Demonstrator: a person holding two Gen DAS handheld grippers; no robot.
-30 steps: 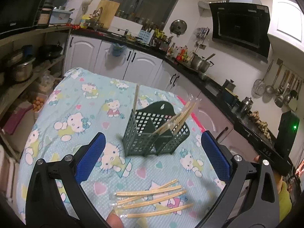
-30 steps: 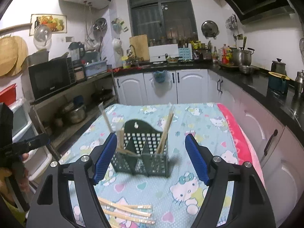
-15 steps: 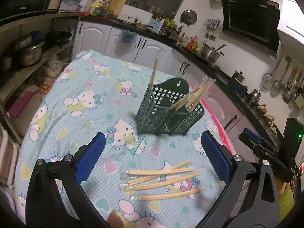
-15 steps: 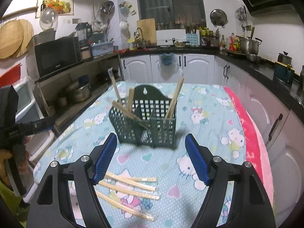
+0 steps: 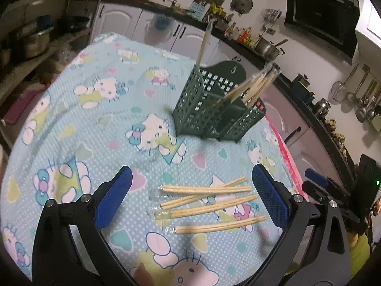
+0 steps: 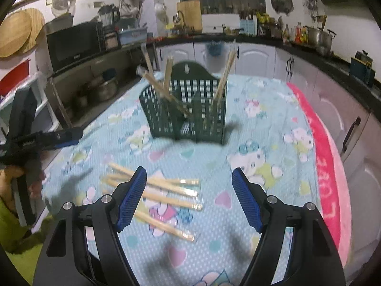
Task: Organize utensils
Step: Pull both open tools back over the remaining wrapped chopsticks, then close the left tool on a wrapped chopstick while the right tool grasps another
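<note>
A dark green perforated utensil caddy stands on the cartoon-print tablecloth, with several wrapped chopstick pairs leaning out of its compartments. Several more wrapped chopstick pairs lie flat on the cloth in front of it. My left gripper hovers over these loose pairs, open, with nothing between its blue pads. My right gripper is also open and empty, and the loose pairs lie mostly under and left of its left finger. The right gripper shows at the right edge of the left wrist view.
The tablecloth has a pink border along its right side. White kitchen cabinets and a black counter ring the table. Shelves with pots and a microwave stand to the left. A person's hand holds the left gripper.
Both grippers have come down and tilted toward the table; the loose chopsticks and caddy look larger and nearer. Both grippers stay open as before.
</note>
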